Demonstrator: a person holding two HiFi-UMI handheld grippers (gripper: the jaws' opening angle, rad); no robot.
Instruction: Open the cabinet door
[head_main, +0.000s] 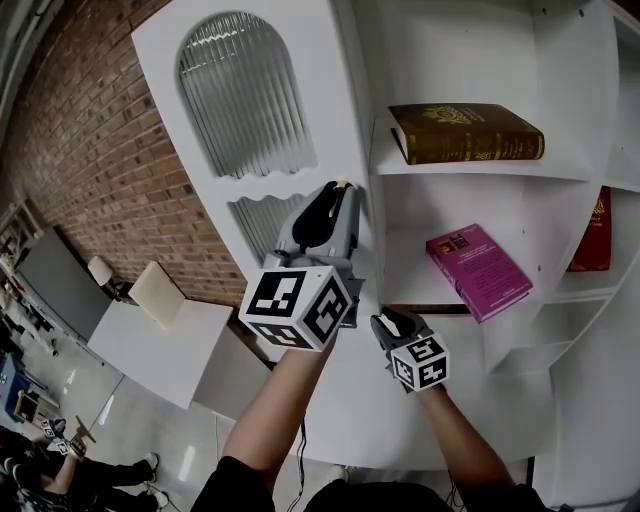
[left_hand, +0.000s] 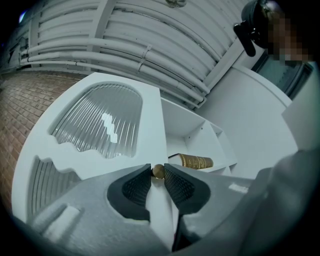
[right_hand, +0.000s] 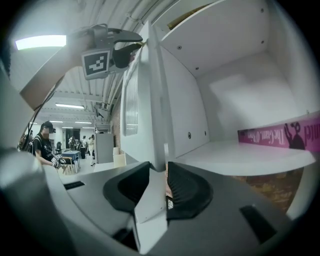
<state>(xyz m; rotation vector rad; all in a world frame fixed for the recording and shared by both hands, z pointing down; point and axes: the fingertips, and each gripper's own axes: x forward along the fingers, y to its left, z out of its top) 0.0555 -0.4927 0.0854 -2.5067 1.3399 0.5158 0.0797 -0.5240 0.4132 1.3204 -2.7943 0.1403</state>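
Observation:
The white cabinet door (head_main: 250, 190) with ribbed arched glass (head_main: 240, 90) stands swung open to the left. My left gripper (head_main: 343, 190) is shut on its small brass knob (left_hand: 158, 171) at the door's free edge, one pad on each side. Lower down, my right gripper (head_main: 383, 318) sits at the same edge. In the right gripper view the door's edge (right_hand: 156, 110) runs down between that gripper's jaws (right_hand: 159, 172), with a thin gap beside the right pad. The left gripper (right_hand: 125, 50) shows high up there.
Inside the cabinet, a brown book (head_main: 465, 133) lies on the upper shelf, a magenta book (head_main: 478, 270) on the shelf (right_hand: 235, 155) below, and a red book (head_main: 595, 235) stands at the right. A white table (head_main: 160, 345) and brick wall lie behind the door. People stand far off (right_hand: 47, 145).

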